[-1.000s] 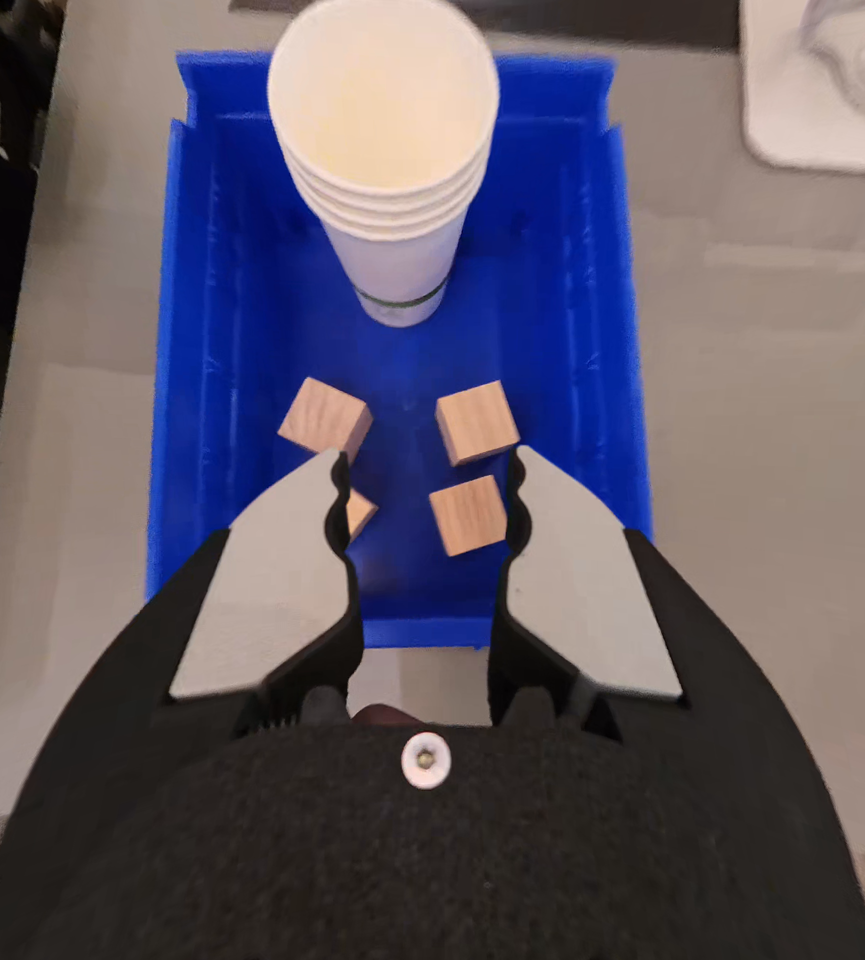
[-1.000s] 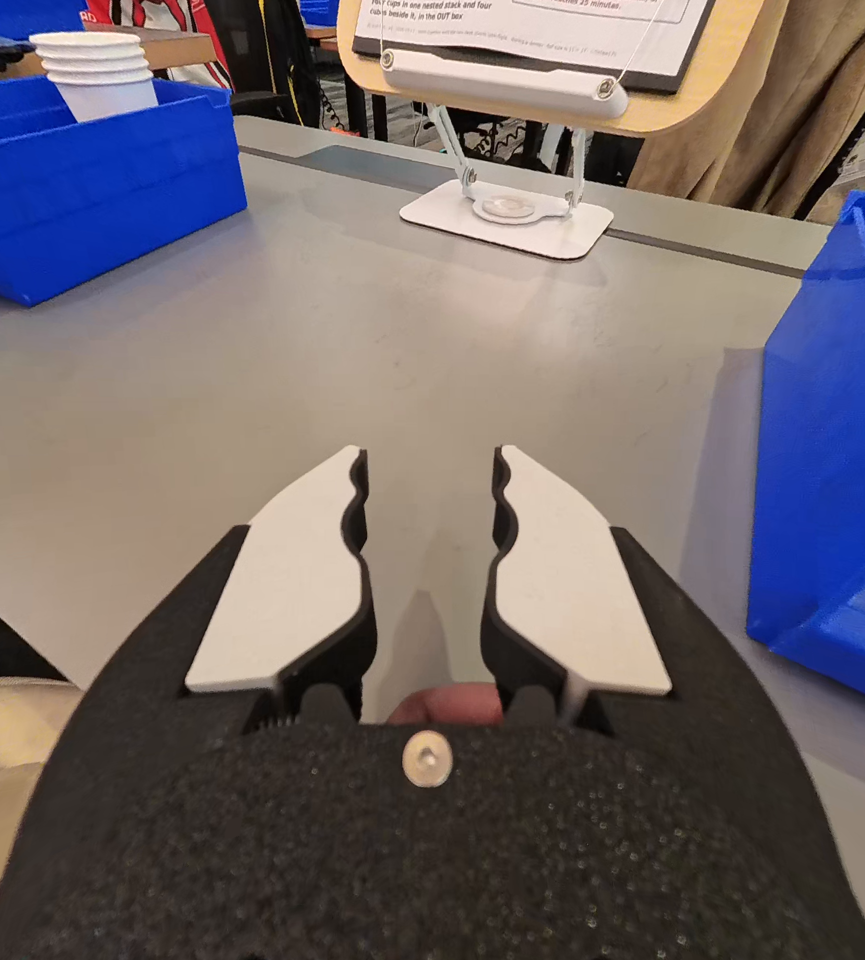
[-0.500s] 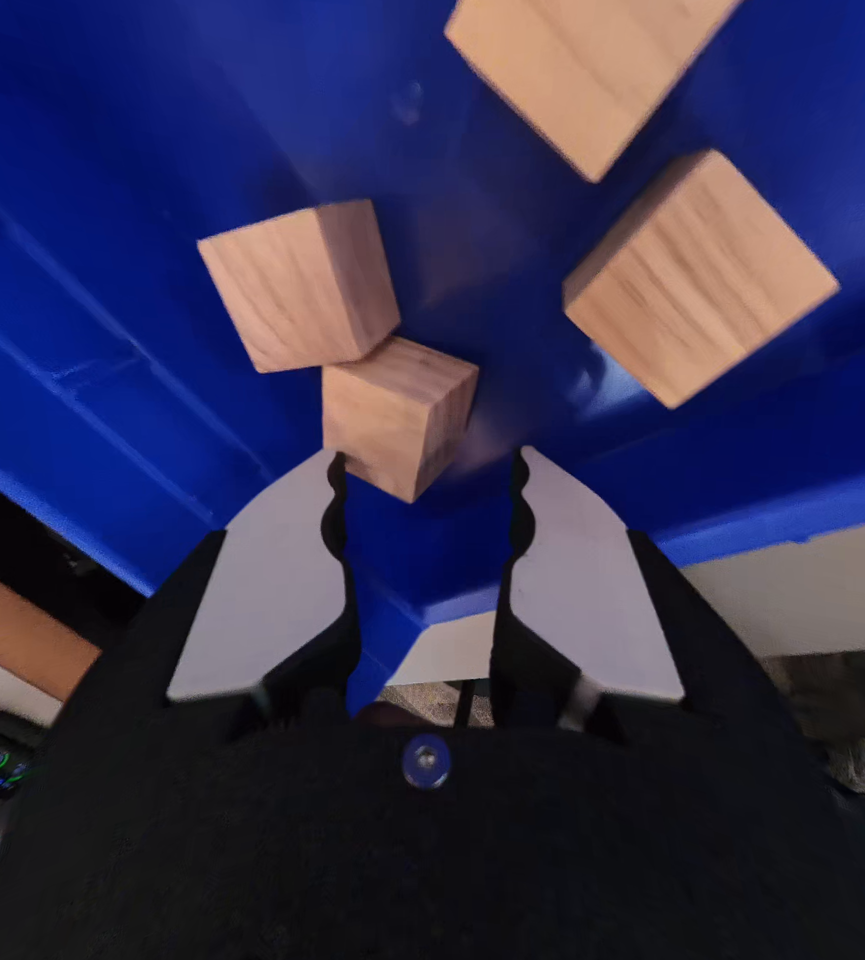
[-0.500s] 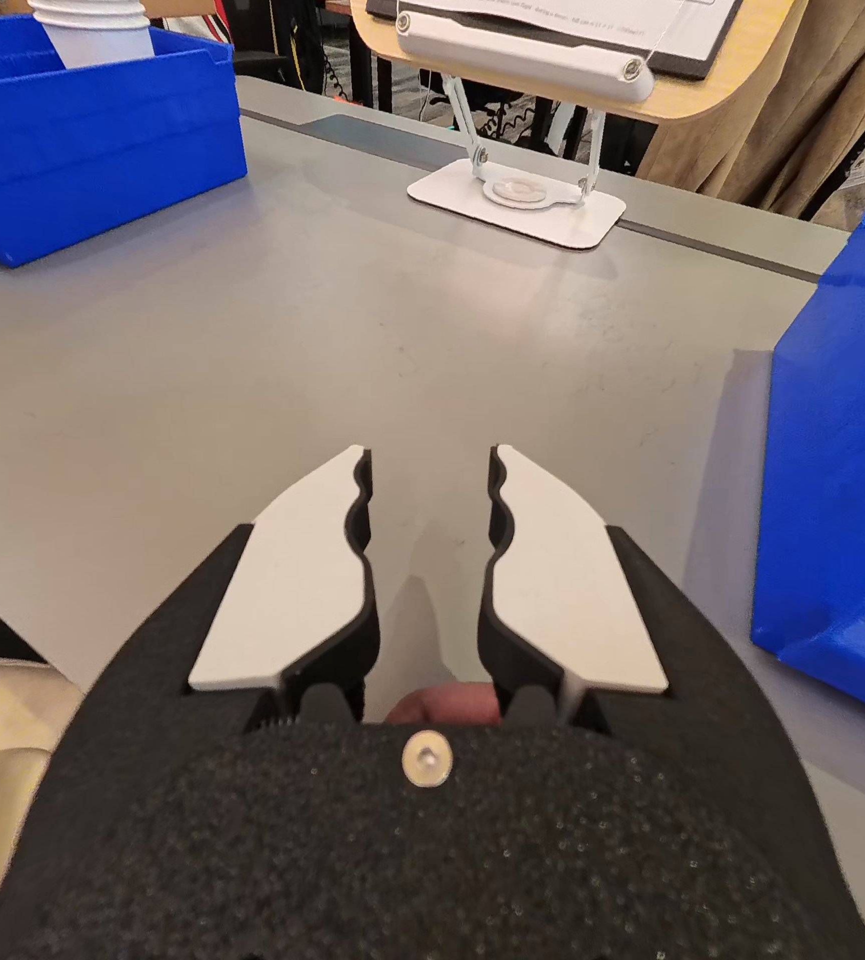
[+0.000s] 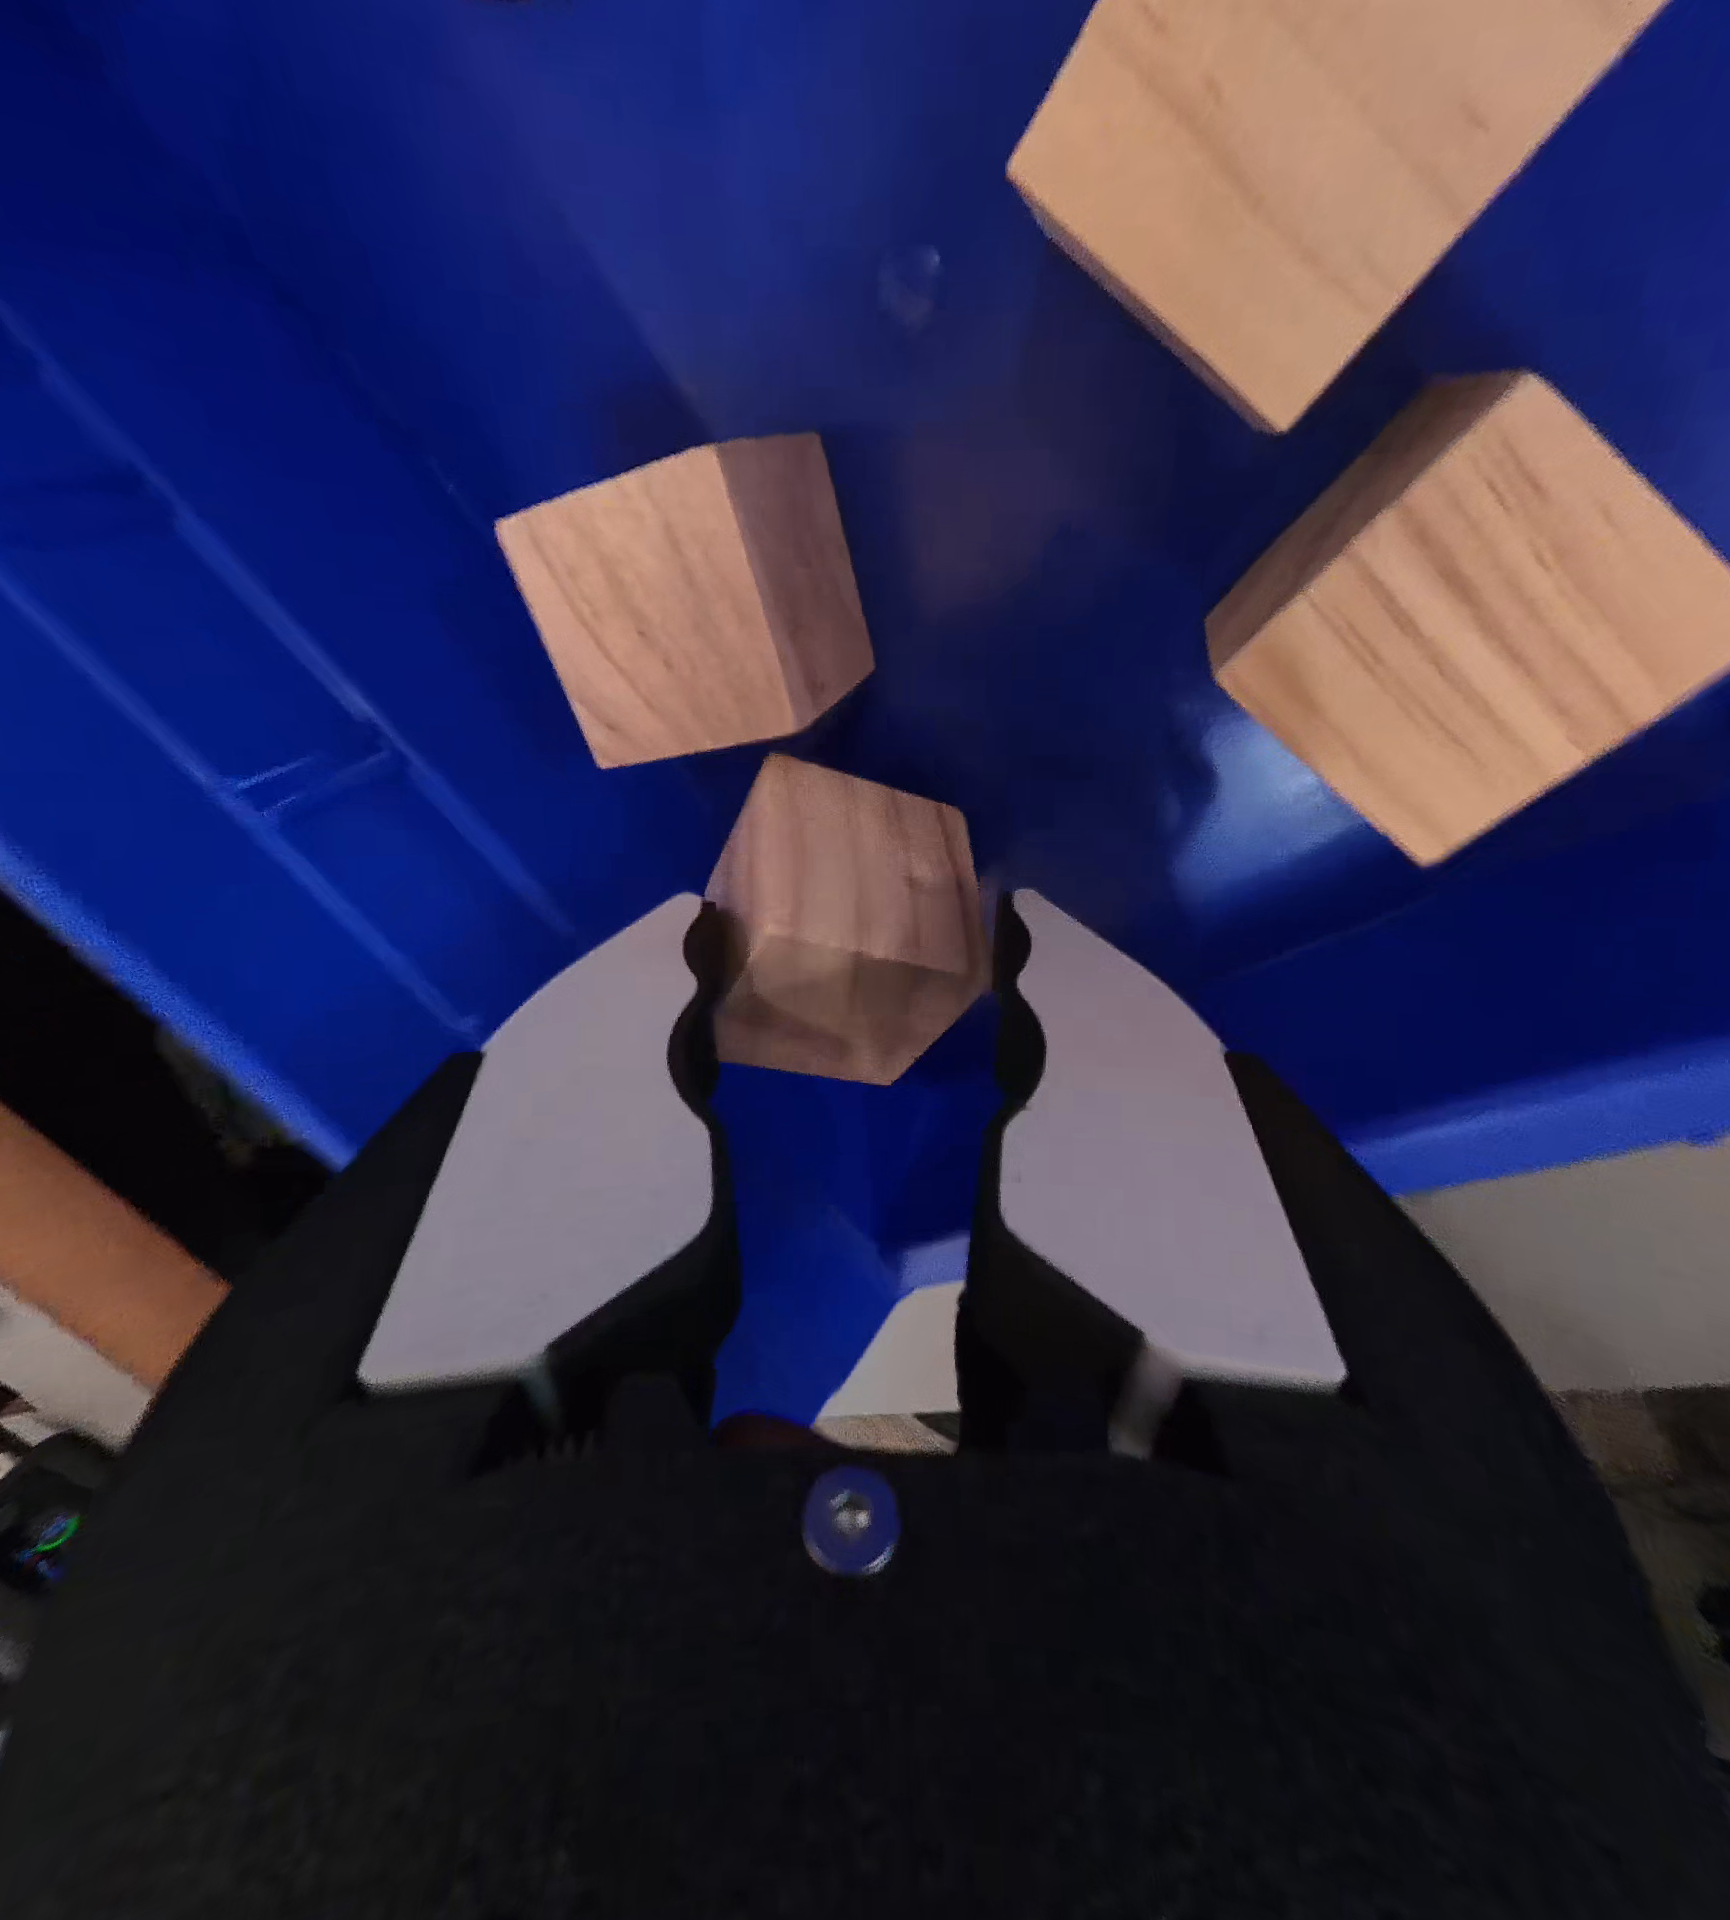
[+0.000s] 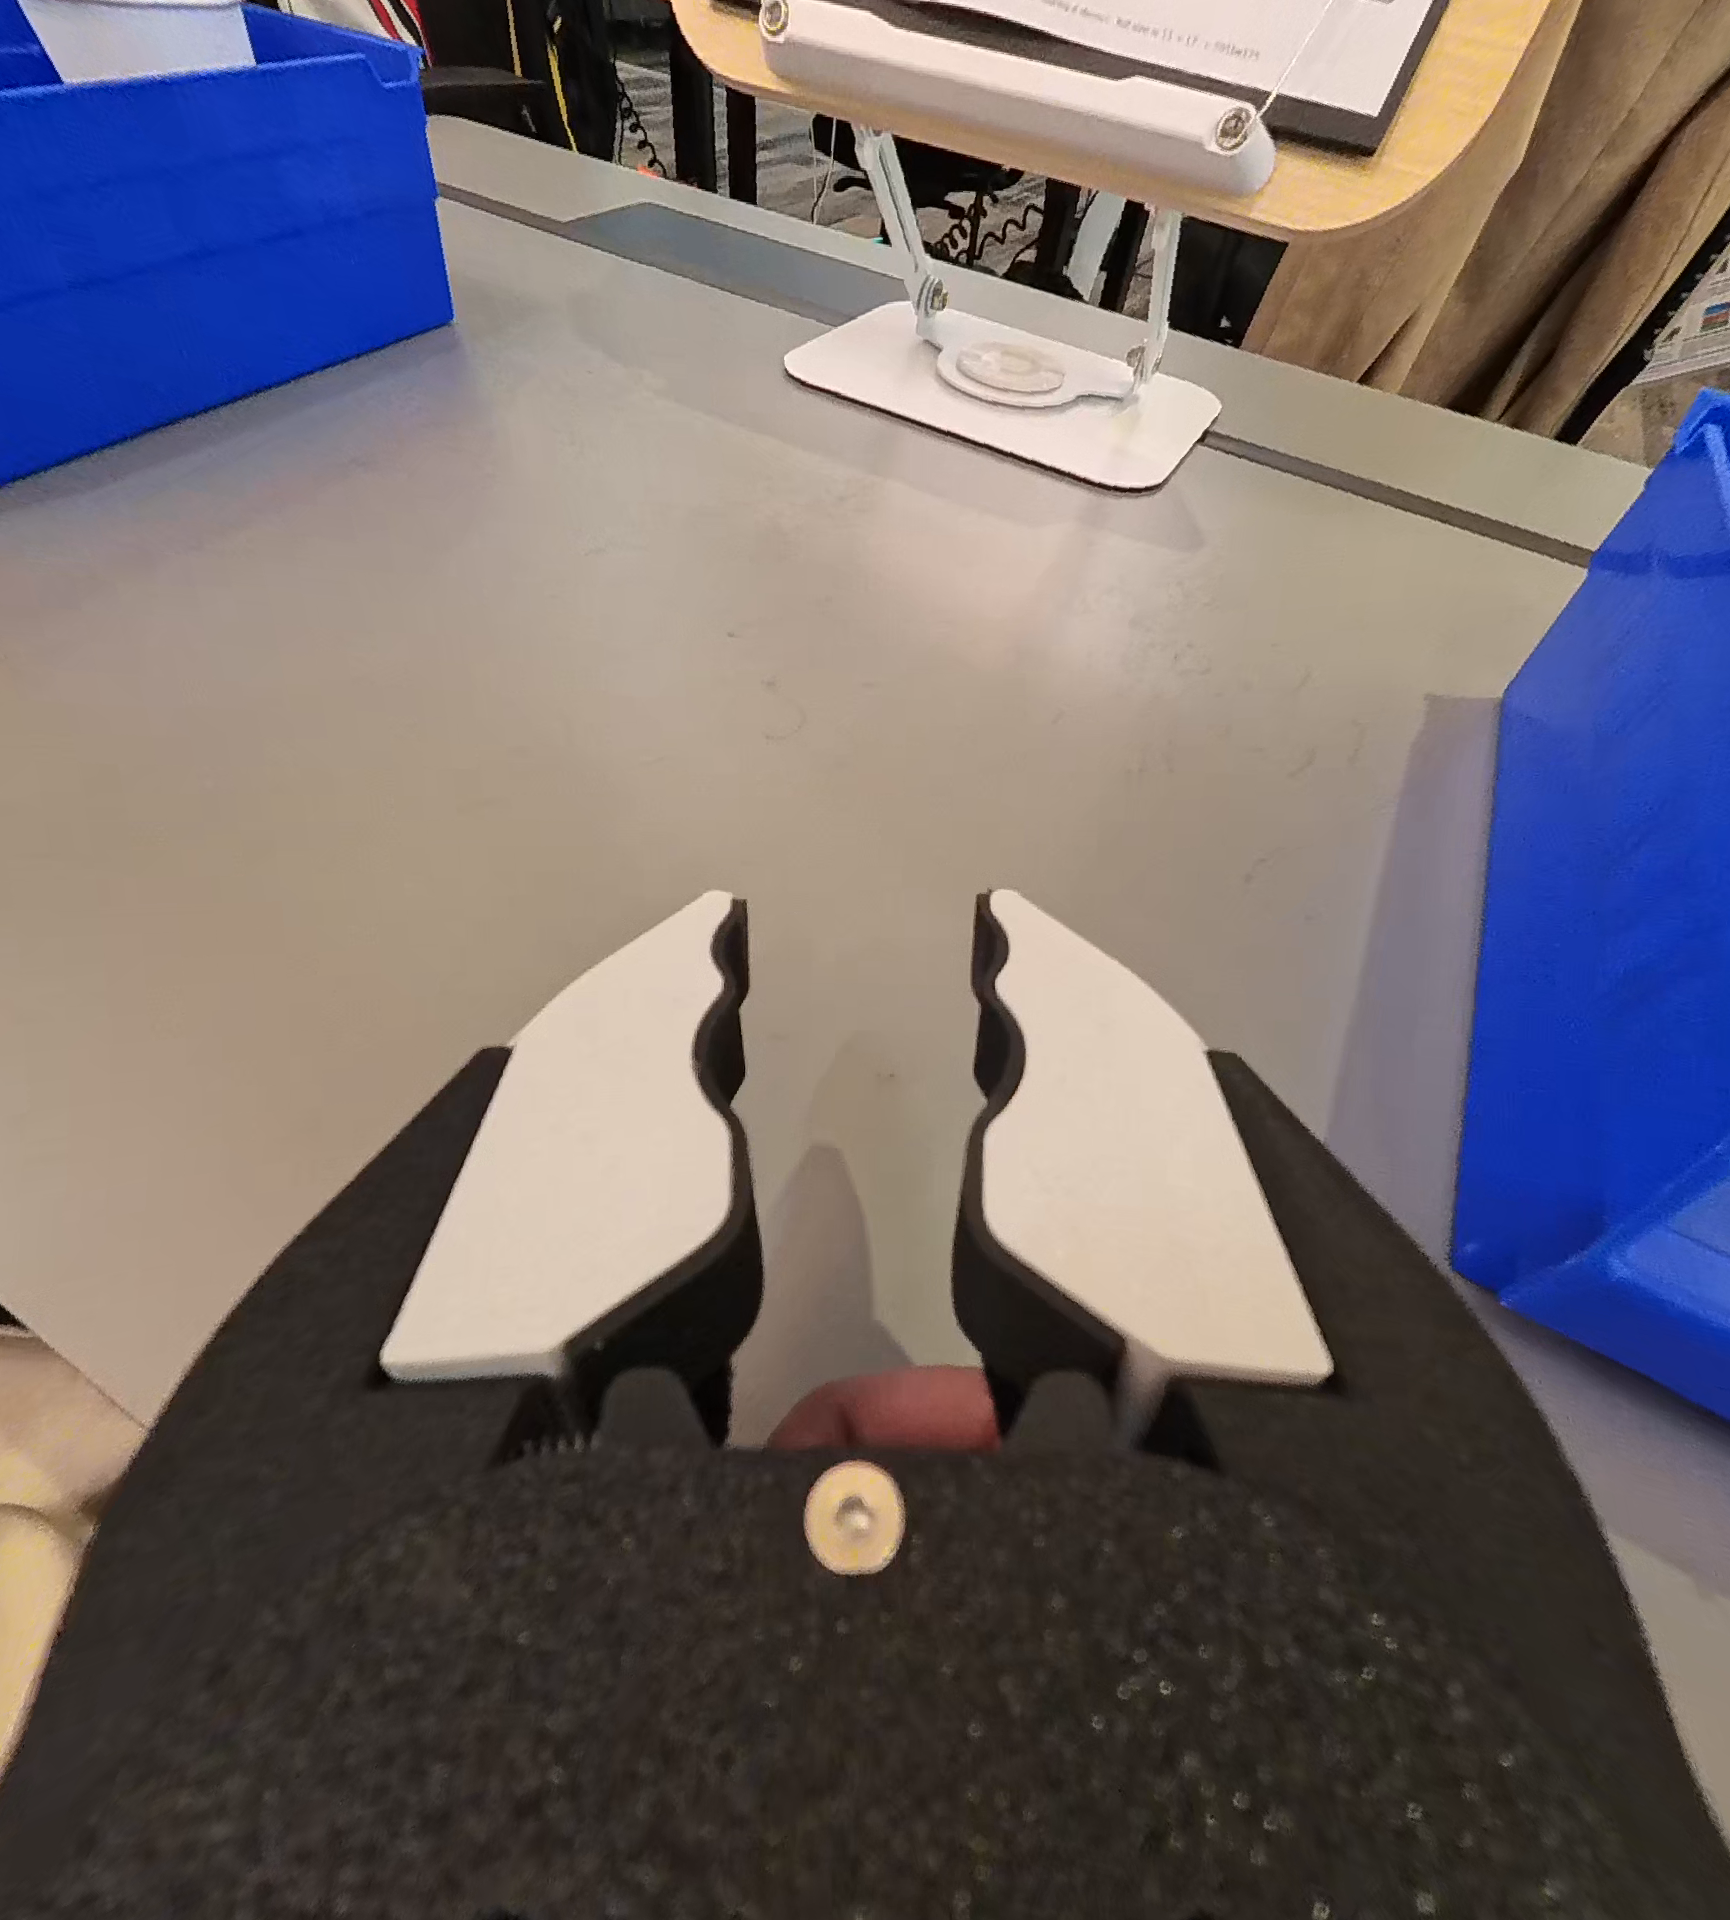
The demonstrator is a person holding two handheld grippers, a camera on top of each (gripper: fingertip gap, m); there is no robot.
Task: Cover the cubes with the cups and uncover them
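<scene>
Grey table [image 6: 528,727] carries a blue bin [image 6: 165,260] at far left with a white cup [image 6: 144,36] showing above its wall, a second blue bin [image 6: 1671,935] at right, and a white stand [image 6: 1006,395] at the back. Right gripper [image 6: 861,935] hovers over bare tabletop, jaws parted, empty. Left gripper [image 5: 850,935] is inside the blue bin [image 5: 217,520], jaws apart around the nearest wooden cube [image 5: 840,925]; contact cannot be told. Three other cubes [image 5: 684,603] lie beyond on the bin floor.
</scene>
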